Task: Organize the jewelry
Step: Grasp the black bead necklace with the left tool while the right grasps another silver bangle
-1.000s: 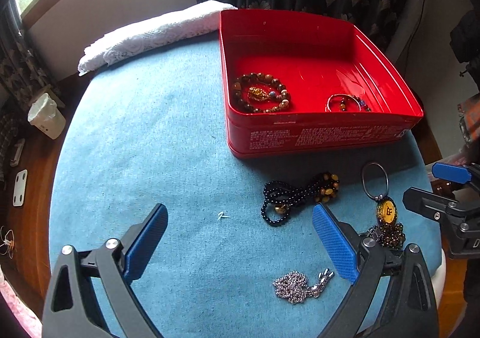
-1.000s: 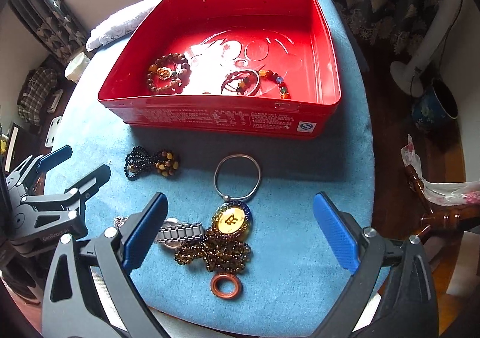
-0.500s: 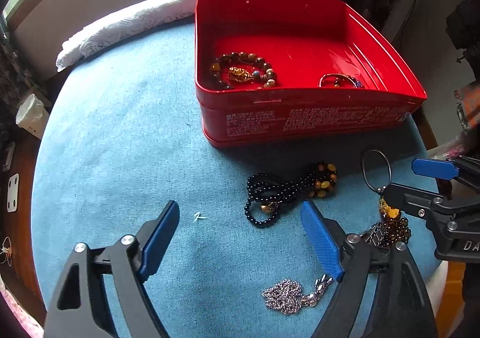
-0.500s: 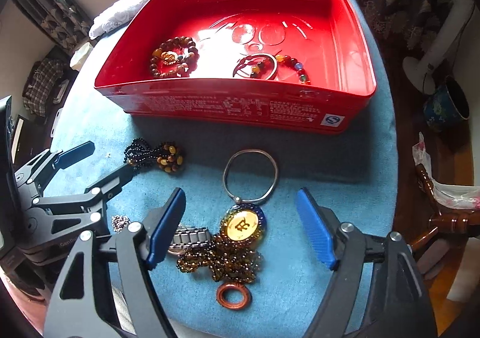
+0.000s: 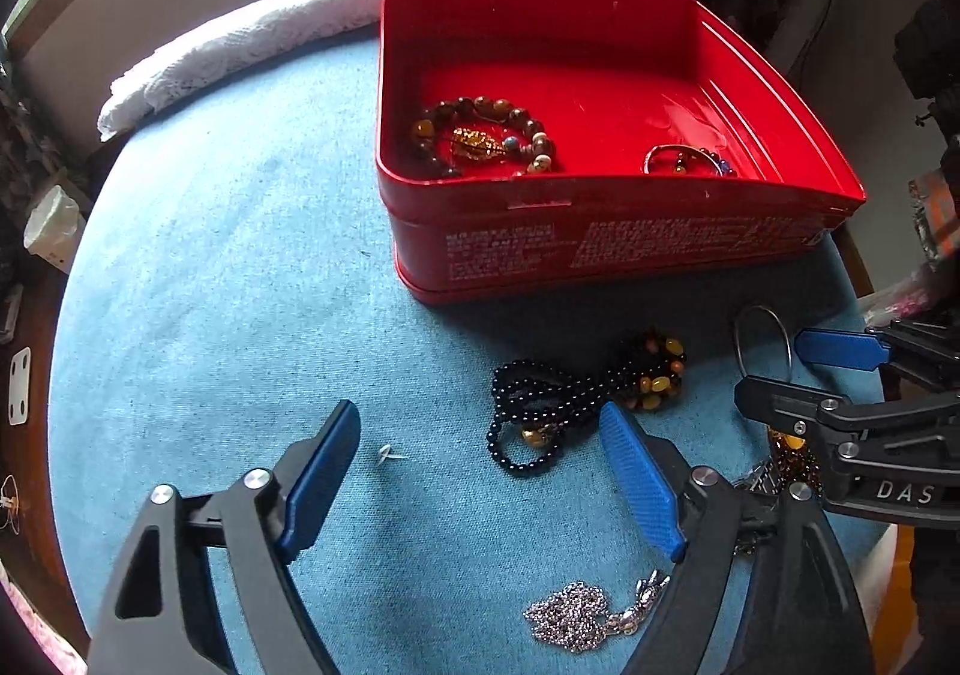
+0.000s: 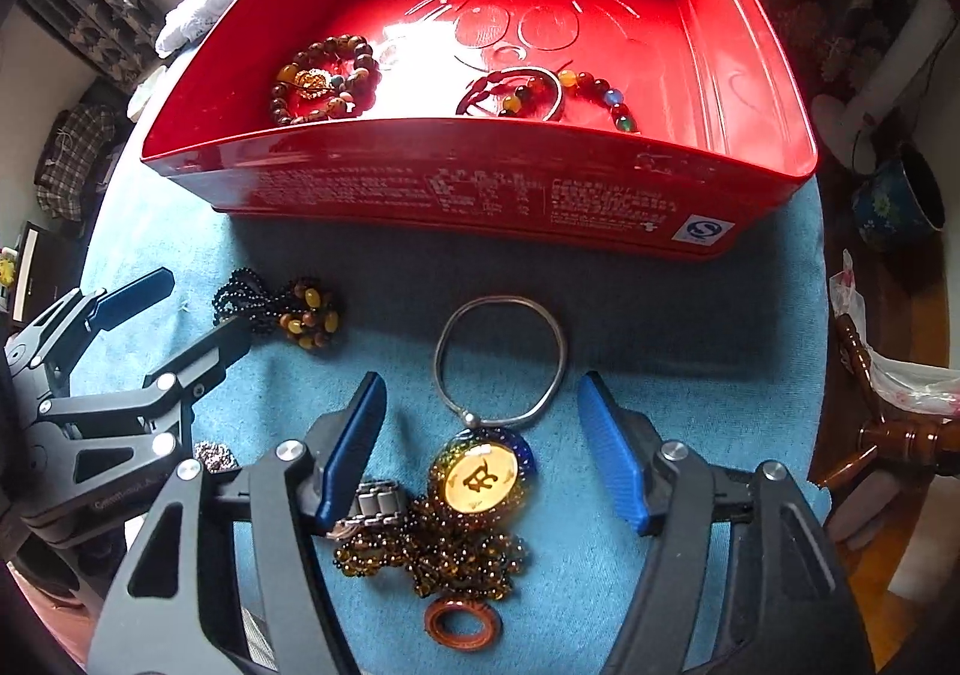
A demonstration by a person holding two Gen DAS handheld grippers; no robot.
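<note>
A red tin (image 5: 600, 249) (image 6: 480, 183) stands on the blue cloth and holds a brown bead bracelet (image 5: 483, 135) (image 6: 327, 81) and a ring with coloured beads (image 5: 687, 162) (image 6: 540, 93). In front of it lie a black bead necklace (image 5: 558, 399) (image 6: 282, 306), a silver bangle (image 6: 501, 360) (image 5: 762, 339), a gold pendant on amber beads (image 6: 480, 477) and a silver chain (image 5: 579, 615). My left gripper (image 5: 480, 471) is open, just short of the black necklace. My right gripper (image 6: 483, 450) is open with its pads either side of the bangle and pendant.
A white lace cloth (image 5: 240, 39) lies at the table's far left edge. A metal watch band (image 6: 375, 498) and a brown ring (image 6: 462, 624) lie by the amber beads. The round table's edge (image 6: 822, 315) is close on the right, with a blue pot (image 6: 894, 201) beyond it.
Both grippers have moved forward toward the tin and lower. The right gripper's jaws have narrowed and now straddle the bangle and pendant. The left gripper has neared the black necklace.
</note>
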